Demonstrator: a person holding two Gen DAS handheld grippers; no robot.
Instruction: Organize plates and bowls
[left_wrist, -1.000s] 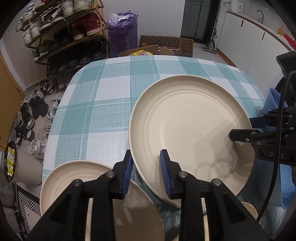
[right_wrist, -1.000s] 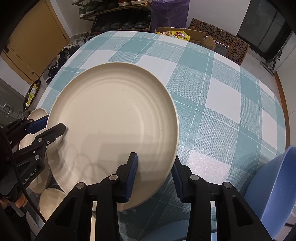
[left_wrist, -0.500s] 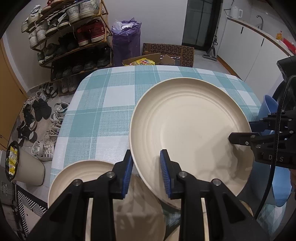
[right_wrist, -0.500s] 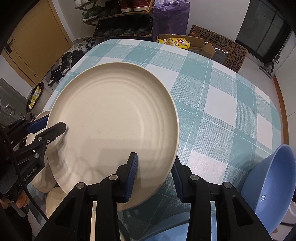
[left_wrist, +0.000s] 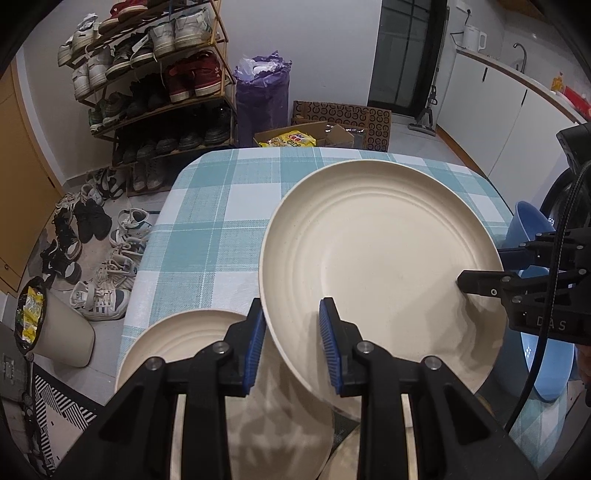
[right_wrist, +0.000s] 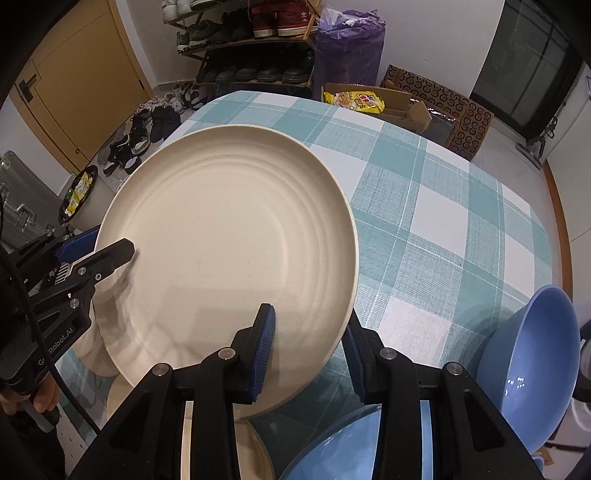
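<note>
Gripping opposite rims of the large plate (left_wrist: 376, 258), left gripper (left_wrist: 291, 343) and right gripper (right_wrist: 308, 347) are carrying it above the table (right_wrist: 443, 206); uneven pull risks slipping.

light: bright indoor, overhead | shadows: soft | focus: sharp | edges: fisheye warp, dark corners

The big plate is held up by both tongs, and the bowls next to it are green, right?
Not quite: the bowls are blue, as the right wrist view shows. The big plate is indeed held by both the left tongs and the right tongs.
</note>
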